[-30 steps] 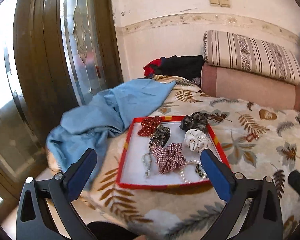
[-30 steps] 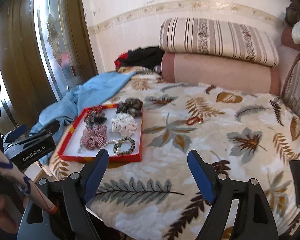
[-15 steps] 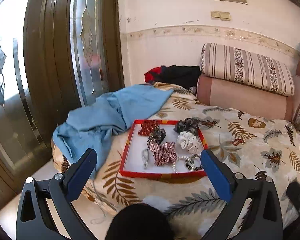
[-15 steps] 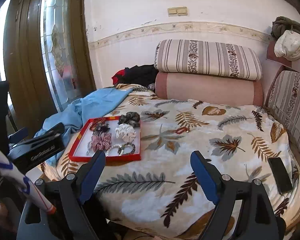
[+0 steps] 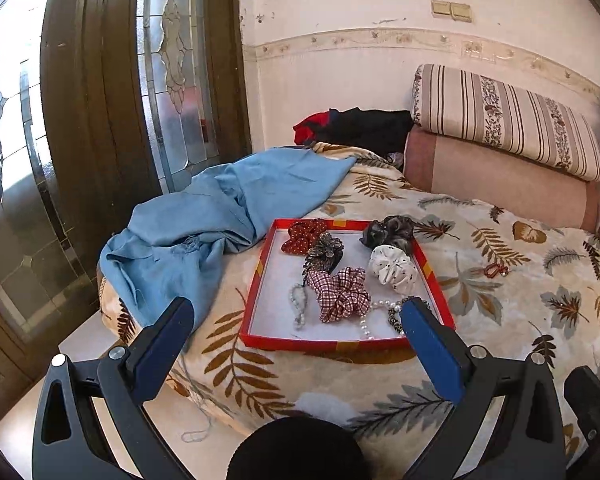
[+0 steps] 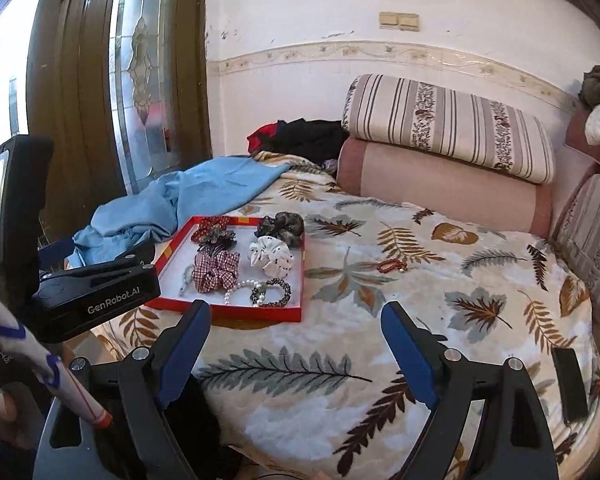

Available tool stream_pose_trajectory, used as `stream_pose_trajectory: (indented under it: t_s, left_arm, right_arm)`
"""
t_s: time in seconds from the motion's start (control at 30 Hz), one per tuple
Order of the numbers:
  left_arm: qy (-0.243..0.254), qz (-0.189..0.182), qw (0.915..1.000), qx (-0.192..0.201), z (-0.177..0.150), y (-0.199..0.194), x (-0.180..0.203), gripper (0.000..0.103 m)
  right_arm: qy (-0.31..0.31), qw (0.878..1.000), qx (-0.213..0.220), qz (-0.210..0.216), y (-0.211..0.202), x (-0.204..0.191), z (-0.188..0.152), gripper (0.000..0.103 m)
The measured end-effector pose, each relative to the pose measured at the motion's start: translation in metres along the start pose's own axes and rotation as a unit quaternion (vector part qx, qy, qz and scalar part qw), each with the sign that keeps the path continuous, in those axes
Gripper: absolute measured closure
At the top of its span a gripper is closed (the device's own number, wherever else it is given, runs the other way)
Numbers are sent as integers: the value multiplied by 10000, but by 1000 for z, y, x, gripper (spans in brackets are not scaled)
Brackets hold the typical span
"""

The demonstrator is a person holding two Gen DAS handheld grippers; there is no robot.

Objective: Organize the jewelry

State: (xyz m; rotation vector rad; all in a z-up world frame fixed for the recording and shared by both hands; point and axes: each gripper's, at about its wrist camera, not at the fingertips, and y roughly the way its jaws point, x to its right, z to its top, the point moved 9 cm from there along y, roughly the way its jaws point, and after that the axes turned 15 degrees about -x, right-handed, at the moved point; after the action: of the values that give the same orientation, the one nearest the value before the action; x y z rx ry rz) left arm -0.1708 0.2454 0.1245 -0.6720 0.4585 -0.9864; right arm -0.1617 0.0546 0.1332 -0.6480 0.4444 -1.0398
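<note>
Two grippers hung short of the bed's near edge, both pointing slightly down over the leaf-patterned blanket [image 6: 340,360]. The red tray [image 5: 260,284] lay near the blanket's front left corner, its near rim close to the drop-off. A crumpled blue cloth [image 5: 204,216] crowded its left side and spilled over the bed edge beside the wooden door [image 5: 92,120]. To the tray's right the blanket lay broad and mostly bare, apart from a small red bracelet [image 6: 392,266] lying well apart from the tray and a dark flat object [image 6: 570,384] near the far right edge. Cushions [image 6: 448,160] closed off the back.

Inside the tray sat scrunchies, among them a checked scrunchie [image 5: 342,294] and a white scrunchie [image 5: 392,266], plus a pearl string [image 6: 240,288] near the front rim.

The left gripper [image 5: 296,320] stood with jaws spread wide, nothing between them. The right gripper [image 6: 296,344] likewise stood spread wide and empty, touching nothing.
</note>
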Motion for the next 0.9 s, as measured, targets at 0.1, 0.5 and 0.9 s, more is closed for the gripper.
stream_pose_trajectory:
  t_s: [0.1, 0.5, 0.9]
  left_arm:
    - [-5, -50, 9999, -95, 1, 10, 3, 0]
    - [20, -88, 9997, -230, 0, 31, 0, 0]
    - [-3, -104, 9992, -381, -6, 42, -5, 0]
  right_arm:
    - [99, 9999, -90, 22, 10, 6, 1, 13]
    - [159, 9990, -392, 110, 38, 7, -3, 13]
    - [151, 9987, -483, 84, 43, 6, -7, 13]
